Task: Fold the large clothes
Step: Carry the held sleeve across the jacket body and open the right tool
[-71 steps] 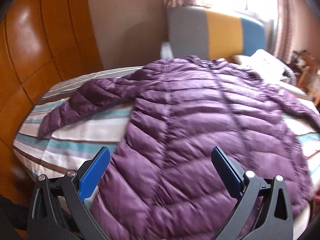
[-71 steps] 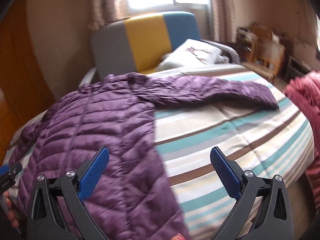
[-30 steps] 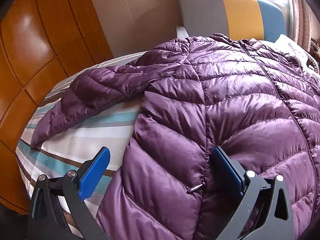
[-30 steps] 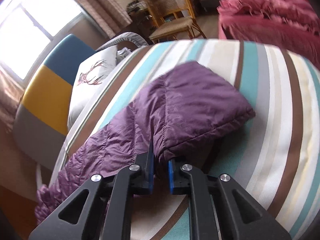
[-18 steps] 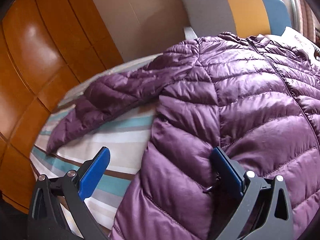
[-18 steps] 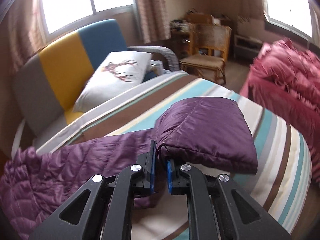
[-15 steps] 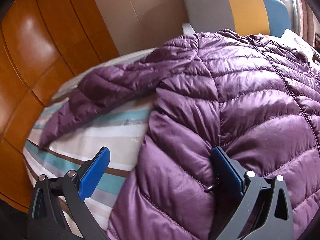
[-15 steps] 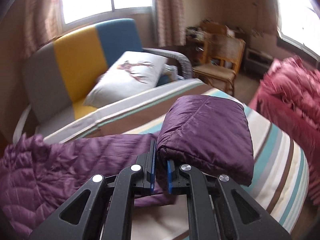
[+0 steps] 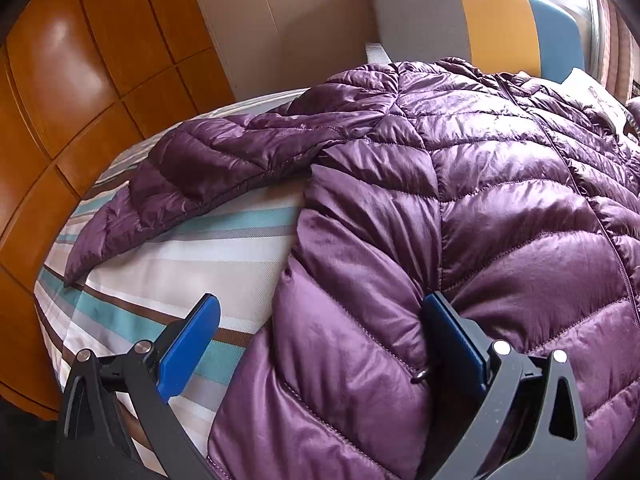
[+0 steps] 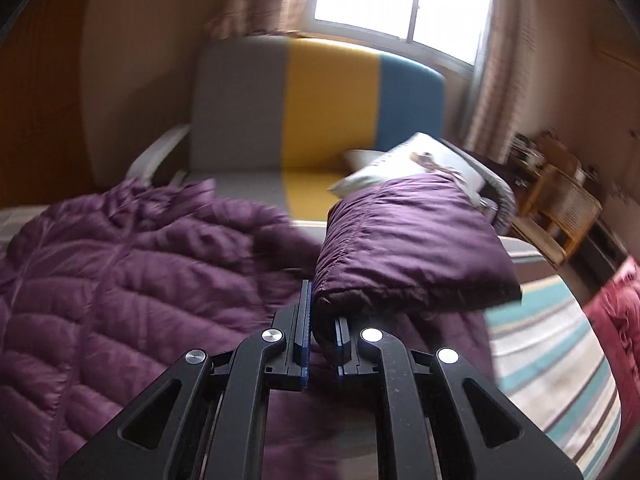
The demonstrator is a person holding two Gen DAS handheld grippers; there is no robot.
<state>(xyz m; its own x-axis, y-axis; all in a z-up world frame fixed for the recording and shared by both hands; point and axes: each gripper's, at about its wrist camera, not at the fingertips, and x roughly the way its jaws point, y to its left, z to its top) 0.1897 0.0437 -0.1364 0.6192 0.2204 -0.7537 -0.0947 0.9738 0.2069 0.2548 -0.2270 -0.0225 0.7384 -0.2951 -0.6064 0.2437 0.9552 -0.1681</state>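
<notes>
Across the striped bed (image 9: 168,264), the right gripper (image 10: 322,340) is pinching the purple jacket's (image 9: 460,208) sleeve end (image 10: 408,248), carrying it toward nine o'clock to fold, while the left gripper (image 9: 320,344) is resting spread wide, pinning the hem.

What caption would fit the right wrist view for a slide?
Right gripper shut on a purple jacket sleeve, lifted above the striped bed.

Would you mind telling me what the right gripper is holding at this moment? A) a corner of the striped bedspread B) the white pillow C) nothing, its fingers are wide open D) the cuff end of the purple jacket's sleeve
D: the right gripper is shut on the sleeve of the jacket, with the cuff end bunched between the blue fingers and lifted above the bedspread.
</notes>
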